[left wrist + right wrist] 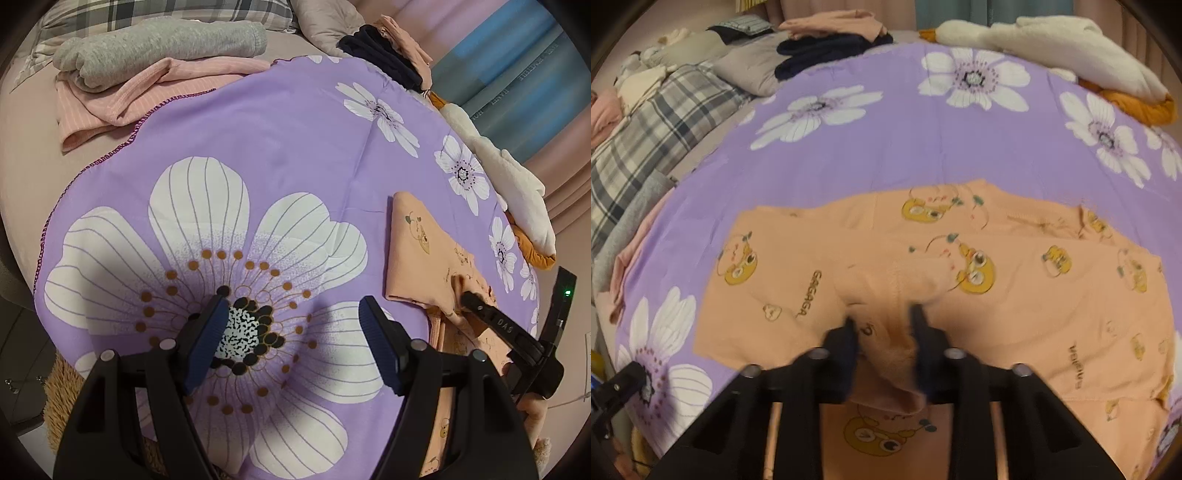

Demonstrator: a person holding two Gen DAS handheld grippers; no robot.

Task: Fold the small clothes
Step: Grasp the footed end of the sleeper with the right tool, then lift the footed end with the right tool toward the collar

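Soft peach printed garment [1015, 295] bunches between right claw [882, 325] fingers.

Bedroom: bed [26, 155], plaid pillow [646, 129].

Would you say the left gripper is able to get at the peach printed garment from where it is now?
Probably yes. The left gripper is open and empty over the purple floral sheet, and the peach garment lies flat just to its right with nothing between them. The right gripper already pinches a fold nearby, so approach from the free edge.
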